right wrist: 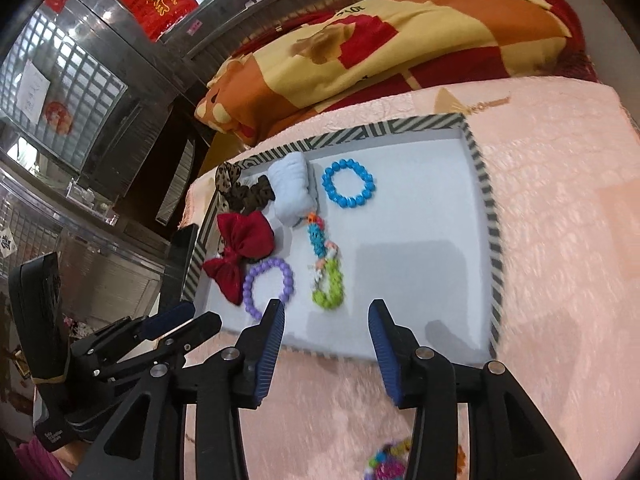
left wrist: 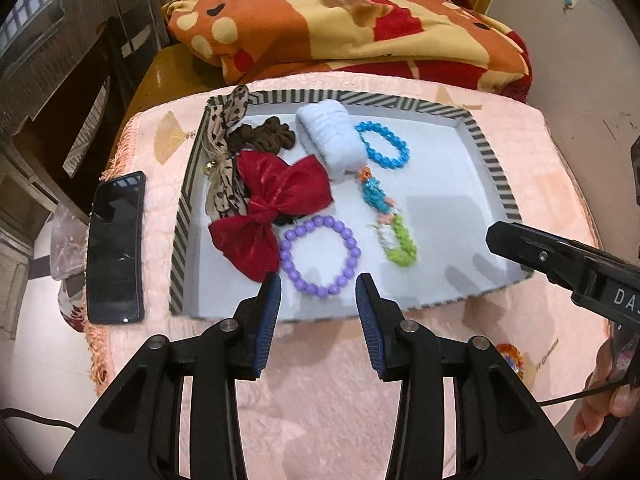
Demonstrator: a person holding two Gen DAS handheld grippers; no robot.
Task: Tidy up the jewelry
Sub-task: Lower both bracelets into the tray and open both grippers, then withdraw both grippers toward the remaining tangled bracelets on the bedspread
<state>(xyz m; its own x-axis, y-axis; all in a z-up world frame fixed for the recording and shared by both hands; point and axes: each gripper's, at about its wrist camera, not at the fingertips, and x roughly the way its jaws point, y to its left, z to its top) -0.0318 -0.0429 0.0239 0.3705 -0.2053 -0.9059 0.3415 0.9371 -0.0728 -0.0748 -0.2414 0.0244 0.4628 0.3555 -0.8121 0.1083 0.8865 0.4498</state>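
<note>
Both grippers, left and right, are open and empty; 1 stray bracelet lies just behind right's fingertips, nearer it.

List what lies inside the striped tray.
Inside the tray: purple bracelet, blue bracelet, multicoloured band, red bow, pale blue scrunchie, brown scrunchie, spotted bow. Something dark under the red bow is mostly hidden.
</note>
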